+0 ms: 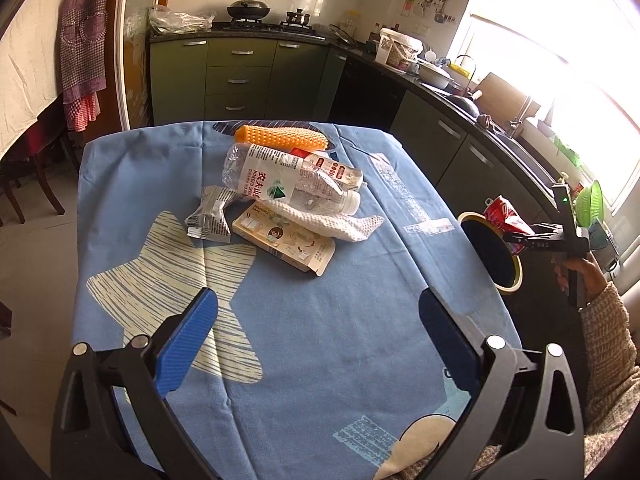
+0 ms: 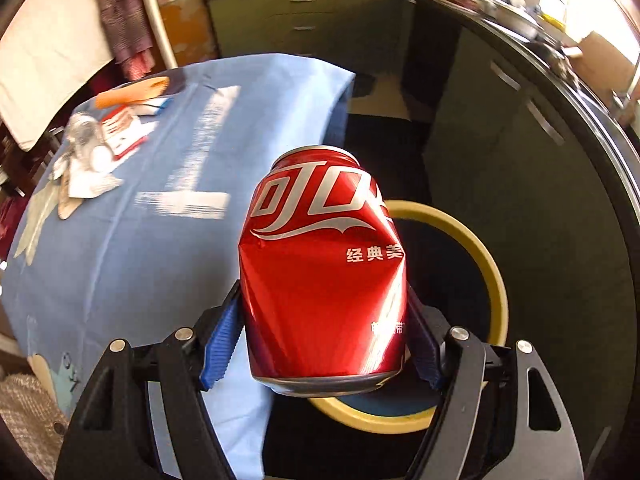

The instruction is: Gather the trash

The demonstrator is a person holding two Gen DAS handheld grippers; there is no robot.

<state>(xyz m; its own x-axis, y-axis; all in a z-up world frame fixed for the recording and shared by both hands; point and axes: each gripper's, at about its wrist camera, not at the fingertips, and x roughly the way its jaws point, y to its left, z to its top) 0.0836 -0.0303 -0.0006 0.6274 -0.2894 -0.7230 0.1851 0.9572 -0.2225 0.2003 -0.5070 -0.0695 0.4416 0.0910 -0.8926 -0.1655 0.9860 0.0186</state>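
My right gripper (image 2: 324,320) is shut on a dented red cola can (image 2: 320,272) and holds it over the yellow-rimmed bin (image 2: 486,264) beside the table; the can (image 1: 505,216) and bin (image 1: 510,286) also show in the left wrist view. My left gripper (image 1: 318,320) is open and empty above the blue tablecloth (image 1: 280,340). Ahead of it lies a trash pile: a crushed clear water bottle (image 1: 280,178), a silver wrapper (image 1: 210,216), a flat beige carton (image 1: 288,242), a white cloth (image 1: 336,218) and an orange ridged roller (image 1: 280,138).
Green kitchen cabinets (image 1: 240,76) and a dark counter (image 1: 460,100) with pots and dishes run behind and right of the table. An apron (image 1: 82,48) hangs at the left. A dark wooden chair (image 1: 24,184) stands at the left.
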